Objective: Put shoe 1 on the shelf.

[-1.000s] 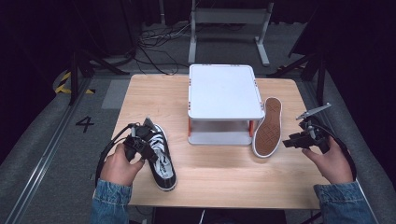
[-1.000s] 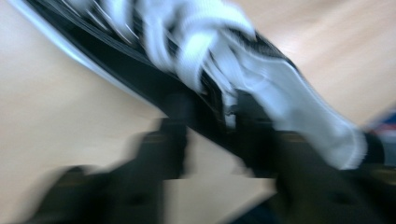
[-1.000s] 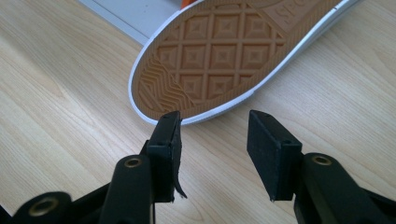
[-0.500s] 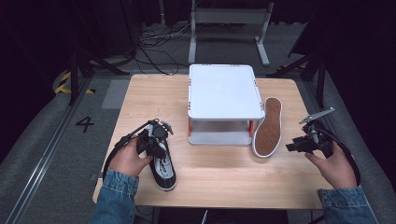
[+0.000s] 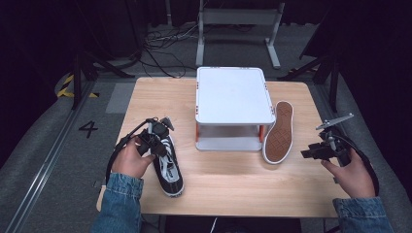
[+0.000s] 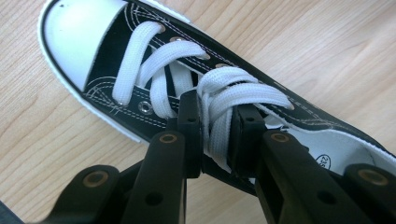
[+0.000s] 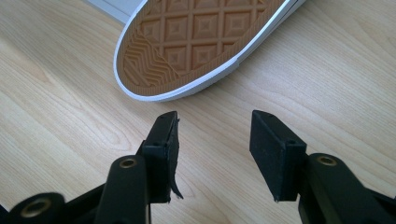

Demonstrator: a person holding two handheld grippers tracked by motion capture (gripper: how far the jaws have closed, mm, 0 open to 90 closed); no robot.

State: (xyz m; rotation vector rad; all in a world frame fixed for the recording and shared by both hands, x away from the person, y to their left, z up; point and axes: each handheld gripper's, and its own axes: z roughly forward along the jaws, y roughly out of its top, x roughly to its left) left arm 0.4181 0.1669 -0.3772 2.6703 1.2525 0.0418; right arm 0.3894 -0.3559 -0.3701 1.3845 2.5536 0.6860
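While L tool [image 6: 215, 135] pinches laces [image 6: 233, 95], sneaker's heel [image 6: 369, 149] is cropped.

table [image 5: 228, 187] | blk shoe [image 5: 171, 170] | sole-up shoe [image 5: 278, 137] | wht stand [image 5: 233, 92]

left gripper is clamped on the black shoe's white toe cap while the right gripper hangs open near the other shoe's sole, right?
Not quite. The left gripper is shut on the black shoe, but on its white laces, not the toe cap, which lies free beyond the jaws; the left gripper view shows it. The right gripper does hang open near the other shoe's sole.
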